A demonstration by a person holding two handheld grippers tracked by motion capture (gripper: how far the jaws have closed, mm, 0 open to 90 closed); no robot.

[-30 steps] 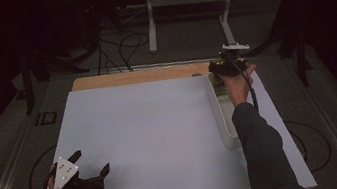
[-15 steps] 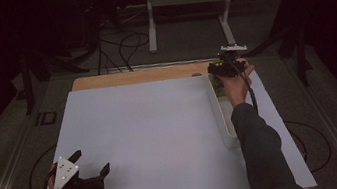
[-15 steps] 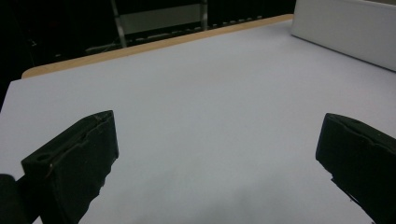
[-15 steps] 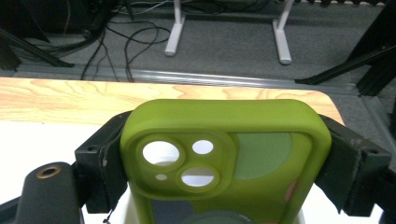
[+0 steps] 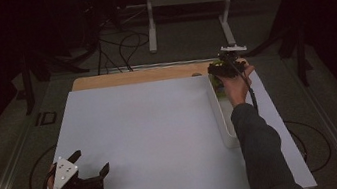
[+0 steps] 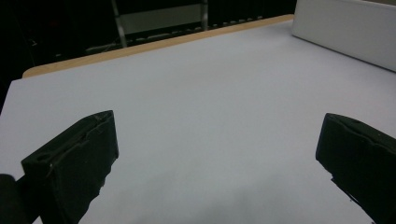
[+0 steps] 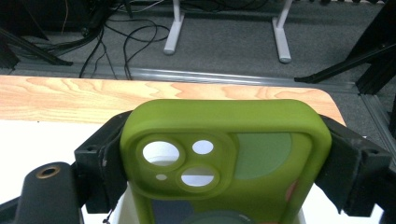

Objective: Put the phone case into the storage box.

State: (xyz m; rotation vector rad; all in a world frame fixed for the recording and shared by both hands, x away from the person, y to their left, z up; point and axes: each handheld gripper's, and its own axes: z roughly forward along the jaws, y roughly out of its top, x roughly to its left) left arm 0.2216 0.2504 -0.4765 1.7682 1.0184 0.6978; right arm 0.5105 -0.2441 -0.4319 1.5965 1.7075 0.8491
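A green phone case (image 7: 224,158) with camera cut-outs stands between the two black jaws of my right gripper (image 7: 224,172), which is shut on its sides. In the high view that right gripper (image 5: 223,69) hovers over the far end of a long white tray (image 5: 222,116), with a bit of the green case (image 5: 217,80) showing under it. My left gripper (image 5: 88,164) rests at the near left of the white board (image 5: 147,138), jaws spread wide. In the left gripper view its fingers (image 6: 74,163) stand far apart over the bare white board (image 6: 210,116), nothing between them.
The wooden table edge (image 5: 138,76) runs along the far side of the board. Beyond it lie floor cables (image 5: 119,46) and a white stand's legs (image 5: 185,16). The tray wall (image 6: 345,28) shows at the upper right in the left gripper view.
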